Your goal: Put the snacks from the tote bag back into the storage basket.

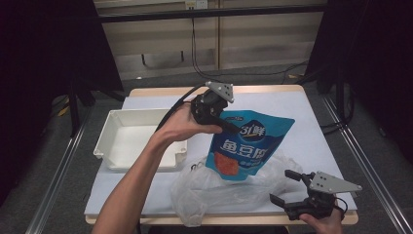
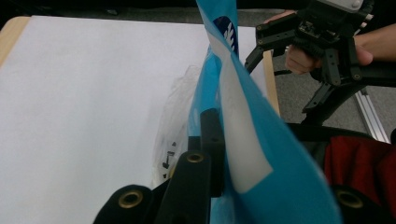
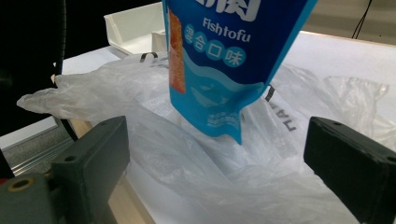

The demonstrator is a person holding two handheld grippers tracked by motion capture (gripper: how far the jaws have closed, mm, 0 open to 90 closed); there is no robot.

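Looking down from the high view, the left tool (image 1: 229, 124) is clamped on the top edge of a blue Fishtofu snack pouch (image 1: 246, 146), holding it upright over the middle of the worktop (image 1: 311, 131). The pouch's bottom sits in or just above a crumpled clear plastic bag (image 1: 219, 190) lying near the front edge. A white tray (image 1: 112, 131) sits to the left, on the white sheet covering the worktop. The right tool (image 1: 285, 187) is at the near right corner, jaws spread wide and gripping nothing, just beside the bag.

Over in the left gripper view, the left tool's (image 2: 212, 140) black jaws are pinched on the pouch's (image 2: 261, 154) blue edge, with the bag (image 2: 175, 121) below it. The right tool (image 2: 299, 60) shows farther off at the upper right, held in a hand (image 2: 299, 56).

From the right gripper view, the right tool's (image 3: 219, 154) jaws stand far apart on either side of the bag (image 3: 154, 144). The pouch (image 3: 219, 70) hangs above, its bottom corner down by the plastic. The tray (image 3: 135, 28) is at the far left.
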